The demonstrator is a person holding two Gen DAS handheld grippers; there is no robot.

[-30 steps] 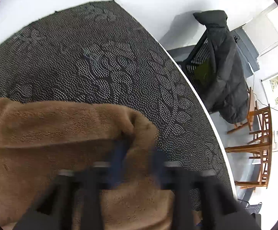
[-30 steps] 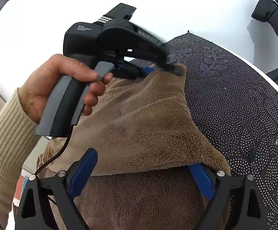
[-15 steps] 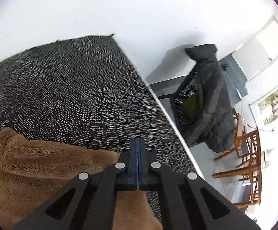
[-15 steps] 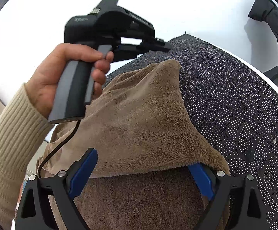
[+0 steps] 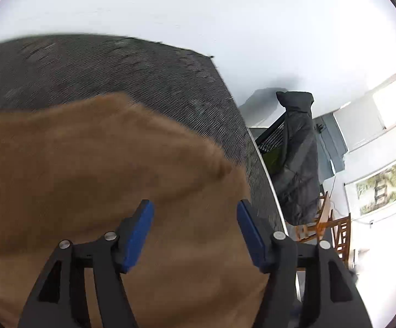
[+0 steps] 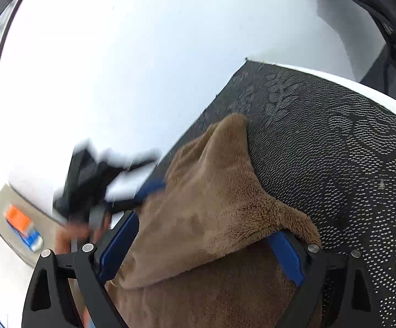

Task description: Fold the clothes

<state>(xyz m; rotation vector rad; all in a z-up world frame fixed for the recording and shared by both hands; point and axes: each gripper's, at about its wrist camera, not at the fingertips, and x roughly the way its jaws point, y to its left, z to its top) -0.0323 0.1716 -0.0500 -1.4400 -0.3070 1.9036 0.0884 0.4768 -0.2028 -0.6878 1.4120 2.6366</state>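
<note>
No writing is sharp enough for me to read anywhere. My left gripper is spread wide over the brown fleece garment, gripping nothing. My right gripper is also spread, a folded flap of that fleece lying between its blue fingers. The garment rests on the dark dotted mat covering the white table. Beyond the table edge stands a chair draped with a dark jacket, wooden chairs and a framed picture.
</note>
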